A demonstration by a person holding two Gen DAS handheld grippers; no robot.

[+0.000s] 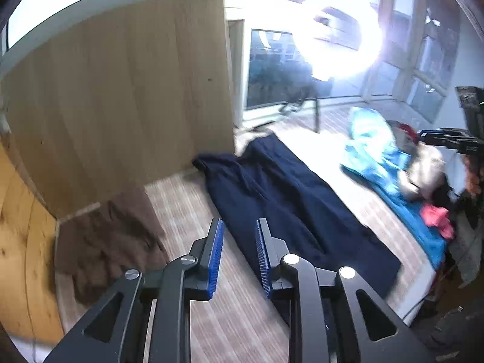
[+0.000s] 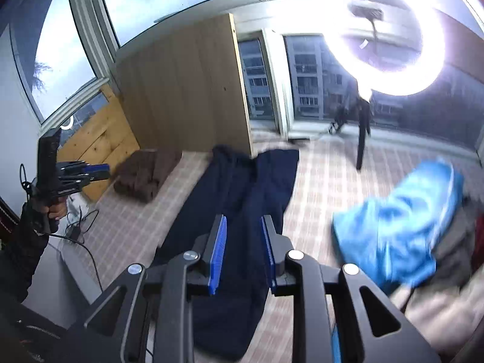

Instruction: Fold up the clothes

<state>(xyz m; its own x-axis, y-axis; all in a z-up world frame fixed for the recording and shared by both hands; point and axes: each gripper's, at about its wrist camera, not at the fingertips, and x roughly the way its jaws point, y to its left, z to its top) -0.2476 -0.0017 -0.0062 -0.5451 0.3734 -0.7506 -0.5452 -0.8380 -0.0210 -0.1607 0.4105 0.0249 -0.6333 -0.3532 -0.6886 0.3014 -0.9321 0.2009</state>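
Note:
A pair of dark navy trousers lies stretched out flat along the checked bed surface; it also shows in the right wrist view. My left gripper is open and empty, held above the near end of the trousers. My right gripper is open and empty, above the middle of the trousers. The left gripper shows at the far left of the right wrist view, and the right gripper at the far right of the left wrist view.
A folded brown garment lies at the left by a wooden panel. A blue garment tops a pile of clothes at the right. A bright ring light on a stand glares at the back. Cables hang off the left edge.

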